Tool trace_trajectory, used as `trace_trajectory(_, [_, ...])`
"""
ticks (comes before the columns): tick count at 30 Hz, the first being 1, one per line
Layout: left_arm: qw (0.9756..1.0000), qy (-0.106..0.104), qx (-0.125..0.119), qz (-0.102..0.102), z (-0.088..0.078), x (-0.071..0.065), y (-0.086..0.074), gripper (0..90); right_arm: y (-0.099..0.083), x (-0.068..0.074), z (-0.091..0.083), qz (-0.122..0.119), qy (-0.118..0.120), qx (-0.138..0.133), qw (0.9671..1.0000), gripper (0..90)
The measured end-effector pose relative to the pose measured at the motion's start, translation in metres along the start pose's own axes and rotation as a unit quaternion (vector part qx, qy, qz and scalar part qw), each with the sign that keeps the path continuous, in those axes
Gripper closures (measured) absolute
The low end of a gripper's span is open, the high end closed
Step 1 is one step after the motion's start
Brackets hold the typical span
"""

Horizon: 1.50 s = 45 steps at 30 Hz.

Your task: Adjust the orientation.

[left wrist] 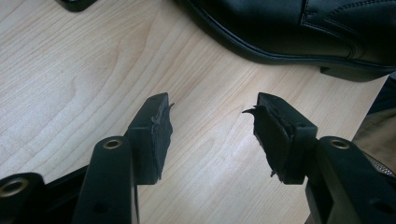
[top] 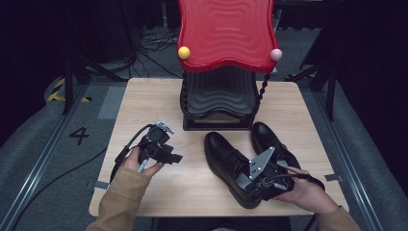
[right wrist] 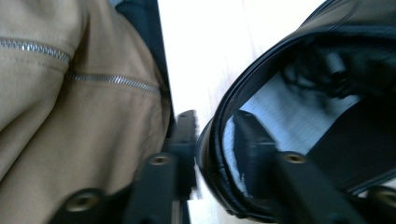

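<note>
The right hand-held gripper (right wrist: 215,140) has one jaw inside and one outside the heel rim of a shiny black shoe (top: 231,161); whether it squeezes is blurry. The left hand-held gripper (left wrist: 212,126) is open, holding nothing. Two shoes sit on the tabletop (top: 144,96), the second shoe (top: 269,139) partly hidden.

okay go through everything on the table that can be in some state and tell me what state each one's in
Left gripper: jaws open, nothing between them, above bare table.
Right gripper: jaws astride the heel rim of the near shoe, one inside, one outside; a grip can't be confirmed.
Far shoe: upright on its sole, untouched.
Shoe rack: standing, its black shelf empty.
</note>
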<state>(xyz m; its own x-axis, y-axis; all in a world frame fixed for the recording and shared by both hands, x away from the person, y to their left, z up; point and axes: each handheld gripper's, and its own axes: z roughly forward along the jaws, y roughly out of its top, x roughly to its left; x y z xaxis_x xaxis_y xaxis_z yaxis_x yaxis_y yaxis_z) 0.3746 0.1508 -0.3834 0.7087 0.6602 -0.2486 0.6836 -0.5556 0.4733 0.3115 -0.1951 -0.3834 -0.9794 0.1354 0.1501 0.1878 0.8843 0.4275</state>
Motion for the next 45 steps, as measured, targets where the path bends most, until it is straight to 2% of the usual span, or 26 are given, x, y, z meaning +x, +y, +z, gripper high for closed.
trace_trajectory(3, [1.0,0.0,-0.002,0.002,0.0,0.0,0.001,46.5,-0.003,-0.003,-0.01,0.012,-0.01,-0.019,0.9997,61.9])
trace_trajectory(6, [1.0,-0.001,-0.002,0.0,0.001,0.0,0.001,46.5,-0.009,-0.007,-0.02,0.033,-0.022,-0.034,0.9986,57.5])
trace_trajectory(9, [1.0,-0.001,-0.002,0.0,0.001,0.0,0.001,46.6,-0.017,-0.013,-0.033,0.066,-0.041,-0.047,0.9959,56.2])
trace_trajectory(10, [1.0,-0.002,-0.002,0.0,0.001,0.0,0.001,46.5,-0.021,-0.015,-0.039,0.084,-0.049,-0.05,0.994,56.4])
trace_trajectory(12, [1.0,-0.002,-0.003,0.0,0.001,0.001,0.001,46.5,-0.026,-0.019,-0.047,0.102,-0.067,-0.056,0.991,56.9])
trace_trajectory(15, [1.0,-0.003,0.0,0.001,0.002,0.001,0.002,46.6,-0.034,-0.024,-0.056,0.154,-0.105,-0.045,0.9814,56.1])
trace_trajectory(16, [1.0,-0.003,0.0,0.003,0.002,0.001,0.002,46.5,-0.037,-0.027,-0.058,0.177,-0.121,-0.039,0.976,54.6])
trace_trajectory(20, [1.0,-0.006,0.002,0.004,0.003,0.0,0.004,46.5,-0.044,-0.037,-0.053,0.227,-0.134,-0.01,0.9645,53.2])
trace_trajectory(22, [1.0,-0.006,0.001,0.004,0.003,0.0,0.004,46.5,-0.047,-0.042,-0.046,0.25,-0.149,0.015,0.9565,53.0])
trace_trajectory(23, [1.0,-0.006,0.001,0.005,0.003,0.0,0.004,46.5,-0.048,-0.045,-0.043,0.257,-0.153,0.021,0.9541,54.9])
trace_trajectory(25, [1.0,-0.006,0.002,0.004,0.004,0.0,0.005,46.5,-0.05,-0.048,-0.045,0.271,-0.147,0.001,0.9514,57.9])
trace_trajectory(27, [0.9999,-0.007,0.004,0.006,0.005,-0.001,0.005,46.4,-0.052,-0.049,-0.046,0.279,-0.147,-0.002,0.949,59.2])
trace_trajectory(28, [0.9999,-0.008,0.004,0.009,0.005,-0.001,0.005,46.4,-0.053,-0.049,-0.046,0.281,-0.145,-0.003,0.9488,58.9])
trace_trajectory(29, [0.9999,-0.008,0.004,0.009,0.005,-0.001,0.005,46.4,-0.054,-0.049,-0.048,0.286,-0.15,0.0,0.9464,57.9])
trace_trajectory(30, [0.9999,-0.008,0.004,0.007,0.005,-0.001,0.005,46.4,-0.054,-0.049,-0.048,0.293,-0.16,0.006,0.9427,57.7])
trace_trajectory(31, [0.9999,-0.008,0.004,0.007,0.005,-0.001,0.005,46.4,-0.054,-0.049,-0.048,0.293,-0.16,0.006,0.9427,57.7])
trace_trajectory(33, [0.9999,-0.007,0.004,0.006,0.004,-0.001,0.005,46.4,-0.057,-0.053,-0.047,0.31,-0.17,0.018,0.9351,57.0])
trace_trajectory(36, [0.9999,-0.007,0.005,0.007,0.005,-0.001,0.005,46.4,-0.061,-0.061,-0.035,0.323,-0.158,0.021,0.933,56.9])
trace_trajectory(37, [0.9999,-0.006,0.005,0.008,0.005,-0.001,0.005,46.3,-0.061,-0.064,-0.029,0.323,-0.154,0.026,0.9335,57.7])
trace_trajectory(39, [0.9999,-0.007,0.005,0.007,0.005,-0.001,0.005,46.2,-0.059,-0.067,-0.019,0.321,-0.149,0.029,0.9346,63.3])
trace_trajectory(40, [1.0,-0.006,0.004,0.005,0.004,-0.001,0.004,46.2,-0.058,-0.068,-0.016,0.323,-0.145,0.031,0.9348,68.7])
trace_trajectory(41, [1.0,-0.005,0.003,0.006,0.004,0.0,0.004,46.2,-0.057,-0.068,-0.014,0.32,-0.142,0.028,0.9365,72.8])
trace_trajectory(42, [1.0,-0.005,0.002,0.006,0.003,0.0,0.004,46.2,-0.056,-0.067,-0.014,0.327,-0.151,0.029,0.9326,76.6])
trace_trajectory(43, [1.0,-0.005,0.002,0.006,0.003,0.0,0.004,46.2,-0.056,-0.067,-0.014,0.327,-0.151,0.029,0.9326,76.6])
trace_trajectory(44, [1.0,-0.006,0.001,0.006,0.003,0.0,0.004,46.2,-0.054,-0.064,-0.014,0.334,-0.167,0.03,0.9271,80.7])
trace_trajectory(45, [1.0,-0.006,0.001,0.006,0.003,0.0,0.004,46.2,-0.054,-0.064,-0.014,0.334,-0.167,0.03,0.9271,80.7])
